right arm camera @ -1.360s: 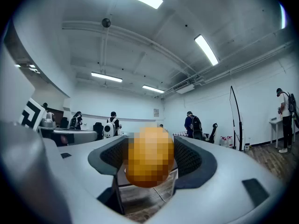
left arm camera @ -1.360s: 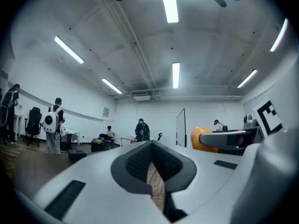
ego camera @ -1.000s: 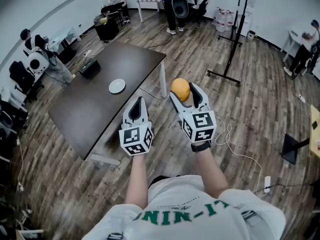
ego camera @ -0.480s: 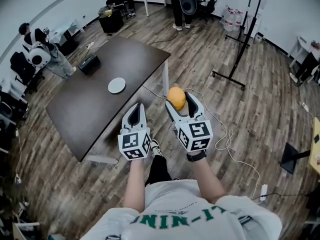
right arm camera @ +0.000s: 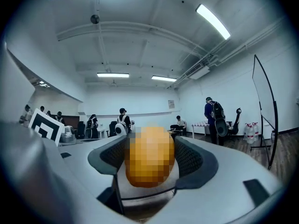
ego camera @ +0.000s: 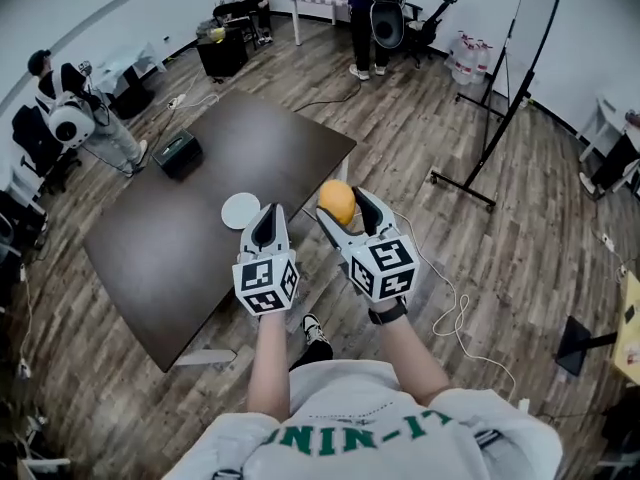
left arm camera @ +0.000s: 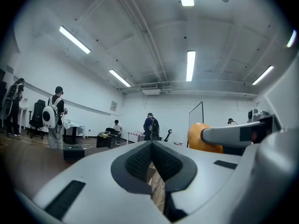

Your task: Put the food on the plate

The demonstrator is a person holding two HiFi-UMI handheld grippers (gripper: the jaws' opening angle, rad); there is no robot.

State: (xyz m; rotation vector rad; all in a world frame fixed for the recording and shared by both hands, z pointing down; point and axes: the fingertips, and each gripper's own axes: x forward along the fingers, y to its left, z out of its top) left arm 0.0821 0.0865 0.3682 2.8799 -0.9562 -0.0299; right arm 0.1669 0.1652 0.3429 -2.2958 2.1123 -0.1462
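My right gripper [ego camera: 347,206] is shut on a round orange food item [ego camera: 337,201], held in the air over the table's near right edge. That orange food [right arm camera: 150,156] fills the space between the pads in the right gripper view. A small white plate [ego camera: 240,210] lies on the dark brown table [ego camera: 170,238], just left of my left gripper [ego camera: 266,224]. My left gripper [left arm camera: 152,164] is shut with nothing in it, its pads meeting. The orange food [left arm camera: 202,137] also shows at the right of the left gripper view.
A black box [ego camera: 179,153] sits on the table's far left part. Several people stand or sit round the room's edges. A black stand with a whiteboard [ego camera: 505,98] is at the right, and a white cable [ego camera: 455,303] trails on the wood floor.
Both grippers have come closer to the table and plate, the right one carrying the orange food leftward. The plate now lies right beside the left gripper's tip.
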